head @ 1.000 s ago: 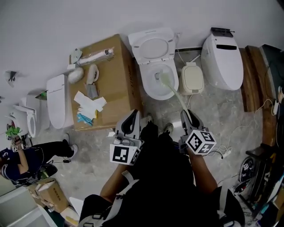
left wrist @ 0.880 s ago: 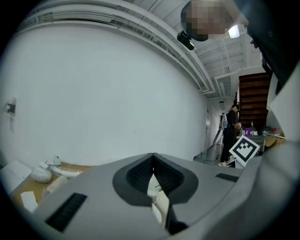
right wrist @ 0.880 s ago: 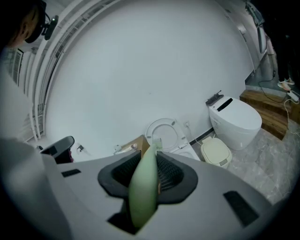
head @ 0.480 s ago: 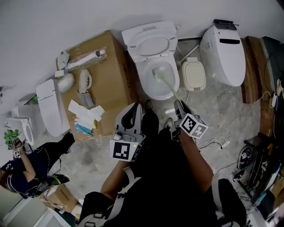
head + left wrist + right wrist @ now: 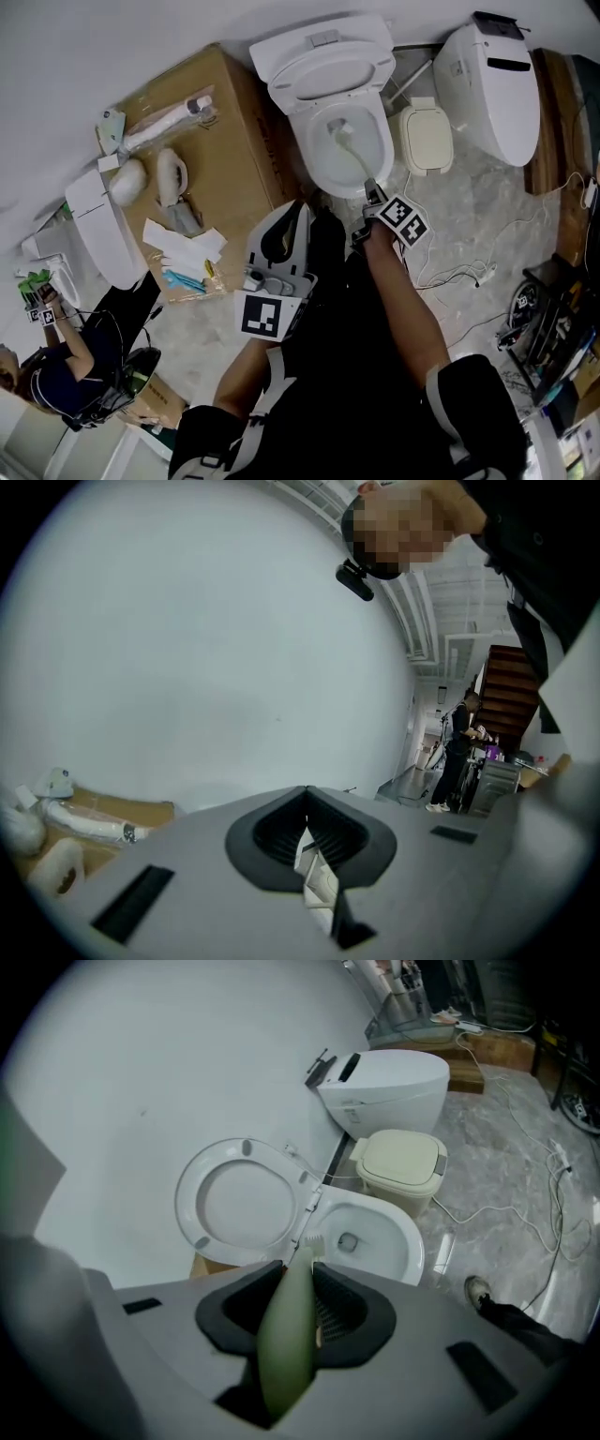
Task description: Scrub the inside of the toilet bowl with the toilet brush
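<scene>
Pale green plastic handle of the toilet brush (image 5: 284, 1354) clenched between the dark pads of the right gripper (image 5: 298, 1288), running straight out ahead of the jaws along their own line. Long axis aimed forward and down toward the toilet bowl (image 5: 413, 1241), with the white bristle head (image 5: 312, 1239) just past the jaw tips. Raised seat (image 5: 239, 1199) off to the left of the jaws, a small beige bin (image 5: 403, 1162) beyond the bowl and to the right. Left gripper (image 5: 307, 799) pressed closed on nothing, pointed at a bare white wall (image 5: 187, 667), well apart from the bowl. Right gripper plainly the nearer one, and the only one at work. Likely next stroke: a push or sweep along the handle's axis, with the bowl dead ahead of the right jaws. Shown by the head view alone: bristle head (image 5: 337, 127) down inside the bowl (image 5: 306, 150) toward its far end, right gripper (image 5: 372, 192) just outside the near rim, left gripper (image 5: 292, 214) idle beside a cardboard box (image 5: 239, 141). Shown by the right gripper view alone: the pads' bite on the handle, though not the depth of the bristle head in the bowl.
</scene>
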Demonstrator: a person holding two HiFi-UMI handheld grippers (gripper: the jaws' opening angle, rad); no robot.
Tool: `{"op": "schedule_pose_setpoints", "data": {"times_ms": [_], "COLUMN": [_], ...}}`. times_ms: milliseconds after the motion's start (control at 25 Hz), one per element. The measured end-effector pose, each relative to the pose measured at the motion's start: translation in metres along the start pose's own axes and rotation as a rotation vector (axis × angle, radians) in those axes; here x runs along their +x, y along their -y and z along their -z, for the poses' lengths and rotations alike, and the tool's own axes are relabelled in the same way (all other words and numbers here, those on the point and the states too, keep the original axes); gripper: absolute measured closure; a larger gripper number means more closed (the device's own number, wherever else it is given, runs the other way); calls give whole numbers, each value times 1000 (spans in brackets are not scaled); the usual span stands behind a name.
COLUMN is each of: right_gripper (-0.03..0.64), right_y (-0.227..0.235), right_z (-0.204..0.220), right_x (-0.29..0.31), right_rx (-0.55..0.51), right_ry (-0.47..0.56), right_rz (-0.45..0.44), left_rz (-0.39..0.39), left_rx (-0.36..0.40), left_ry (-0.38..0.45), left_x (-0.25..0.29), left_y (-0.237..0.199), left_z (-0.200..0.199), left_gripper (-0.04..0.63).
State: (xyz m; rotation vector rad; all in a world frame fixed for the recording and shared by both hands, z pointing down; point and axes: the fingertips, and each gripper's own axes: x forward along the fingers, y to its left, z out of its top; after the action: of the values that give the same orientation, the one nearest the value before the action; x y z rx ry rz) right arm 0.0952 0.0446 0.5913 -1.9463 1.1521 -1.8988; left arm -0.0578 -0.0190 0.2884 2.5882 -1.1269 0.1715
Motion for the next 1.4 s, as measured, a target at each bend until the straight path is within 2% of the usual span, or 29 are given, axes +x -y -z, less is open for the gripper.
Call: {"op": "schedule_pose_setpoints", "data": {"times_ms": [240, 520, 680, 920, 1400], "right_gripper": [505, 505, 505, 505, 505], "right_y": [14, 25, 21, 12, 43], "right_z": [-1, 12, 20, 33, 62], "right_x": [71, 135, 158, 181, 177], "right_rx": [128, 132, 141, 195, 144], "right_ry": [24, -5, -9, -34, -152], "right_rz": [71, 131, 132, 89, 107], "left_rz": [36, 20, 13, 5, -12], "left_rx": [-11, -23, -44, -60, -69], "left_ry": [-57, -66, -70, -89, -91], "left_x": [25, 41, 41, 33, 17], "left_y": [-26, -57, -67, -73, -67], "left_z": [26, 41, 47, 63, 71], "left_gripper": [586, 588, 588, 587, 586]}}
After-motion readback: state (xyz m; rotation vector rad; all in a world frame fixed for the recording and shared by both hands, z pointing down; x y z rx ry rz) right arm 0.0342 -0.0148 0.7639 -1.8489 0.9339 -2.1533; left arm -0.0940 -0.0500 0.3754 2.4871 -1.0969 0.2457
